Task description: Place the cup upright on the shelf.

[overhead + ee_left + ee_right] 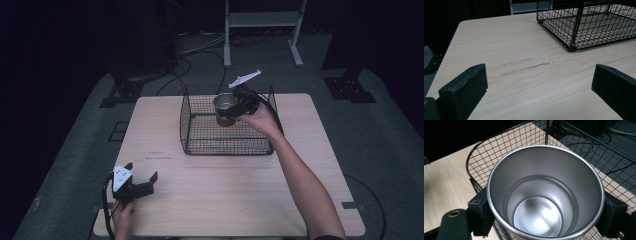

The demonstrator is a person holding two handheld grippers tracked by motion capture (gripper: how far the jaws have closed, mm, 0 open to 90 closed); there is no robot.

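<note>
Above the wire basket (200,131), my right gripper (239,107) clamps an unlabelled steel cup (225,104) upright between its jaws; near the basket, my left gripper (141,184) gapes wide over bare tabletop (225,190).

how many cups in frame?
1. A metal cup, empty, clamped between the jaws of the right tool and held upright over the wire basket. The basket floor looks bare, though the hand hides part of it.

In the right gripper view the metal cup (544,195) hides the basket (499,152) floor below the right gripper (544,220); the cup's base is cut off at the bottom edge.
</note>
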